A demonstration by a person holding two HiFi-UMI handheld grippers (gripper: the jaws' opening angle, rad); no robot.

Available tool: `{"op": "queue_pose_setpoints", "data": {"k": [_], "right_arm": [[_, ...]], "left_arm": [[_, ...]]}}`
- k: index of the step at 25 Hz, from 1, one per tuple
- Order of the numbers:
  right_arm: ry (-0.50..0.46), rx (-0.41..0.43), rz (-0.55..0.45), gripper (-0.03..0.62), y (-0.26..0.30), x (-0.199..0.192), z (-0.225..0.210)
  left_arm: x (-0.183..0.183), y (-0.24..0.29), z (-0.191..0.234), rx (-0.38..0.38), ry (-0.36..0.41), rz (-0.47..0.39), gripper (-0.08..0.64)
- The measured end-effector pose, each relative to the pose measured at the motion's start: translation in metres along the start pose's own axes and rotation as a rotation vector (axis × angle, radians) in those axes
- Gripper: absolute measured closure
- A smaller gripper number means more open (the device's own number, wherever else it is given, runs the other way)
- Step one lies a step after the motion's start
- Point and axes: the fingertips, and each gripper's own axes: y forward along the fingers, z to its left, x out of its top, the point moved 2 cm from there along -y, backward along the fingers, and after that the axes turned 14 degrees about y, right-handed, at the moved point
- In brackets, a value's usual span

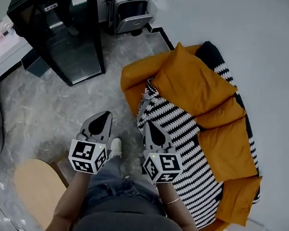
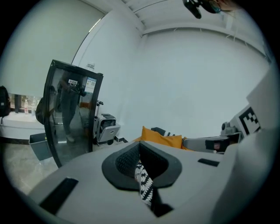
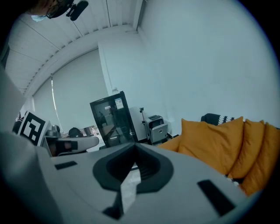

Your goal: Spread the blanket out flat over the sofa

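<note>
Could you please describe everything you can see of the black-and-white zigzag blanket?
The black-and-white zigzag woven blanket lies along the seat of the orange cushioned sofa, partly under its cushions. The left gripper is shut on a strip of it; the right gripper seems to pinch its pale edge.
</note>
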Motion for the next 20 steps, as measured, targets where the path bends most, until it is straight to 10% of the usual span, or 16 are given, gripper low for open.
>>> {"op": "queue_pose_setpoints", "data": {"k": [20], "right_arm": [[0.029,-0.234,0.021,0.581,0.053,0.008,-0.097]], "left_arm": [[-0.053,0.121,-0.001,-0.179,0.048,0.141,0.541]]}}
